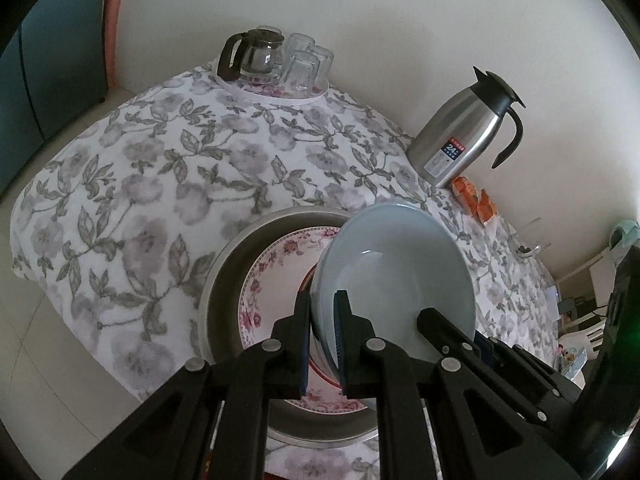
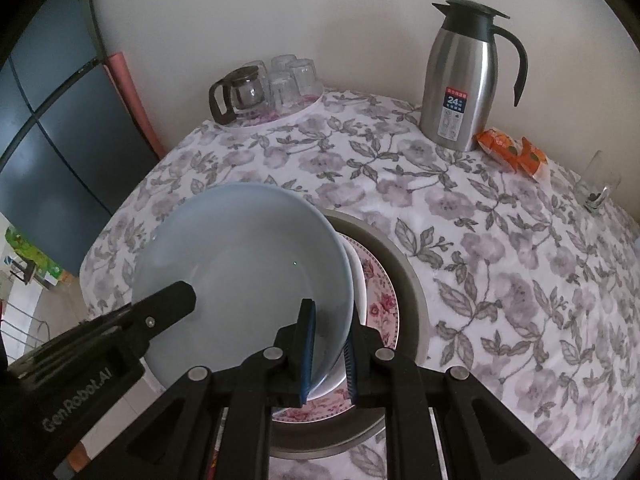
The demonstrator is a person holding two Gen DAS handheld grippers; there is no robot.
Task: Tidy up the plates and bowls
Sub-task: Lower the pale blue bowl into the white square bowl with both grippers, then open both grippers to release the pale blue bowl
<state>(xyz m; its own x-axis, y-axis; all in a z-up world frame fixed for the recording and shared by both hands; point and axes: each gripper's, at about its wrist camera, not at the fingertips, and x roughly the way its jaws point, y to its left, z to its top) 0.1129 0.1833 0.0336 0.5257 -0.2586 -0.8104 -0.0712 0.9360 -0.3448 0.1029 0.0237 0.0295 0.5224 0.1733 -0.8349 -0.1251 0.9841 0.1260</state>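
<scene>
We hold the blue bowl (image 1: 394, 268) tilted over the floral plate (image 1: 272, 276), which lies in the metal basin (image 1: 224, 276) on the surface (image 1: 160, 168). Our left gripper (image 1: 324, 312) clamps the bowl's rim on one side; our right gripper (image 2: 330, 332) clamps the opposite rim. A thermos (image 2: 460, 80) stands well behind the basin.

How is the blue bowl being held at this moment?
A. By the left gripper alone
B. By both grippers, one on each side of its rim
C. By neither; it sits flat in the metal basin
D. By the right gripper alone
B: the left gripper and the right gripper each pinch the rim of the blue bowl, which is tilted above the flowered plate.
</scene>
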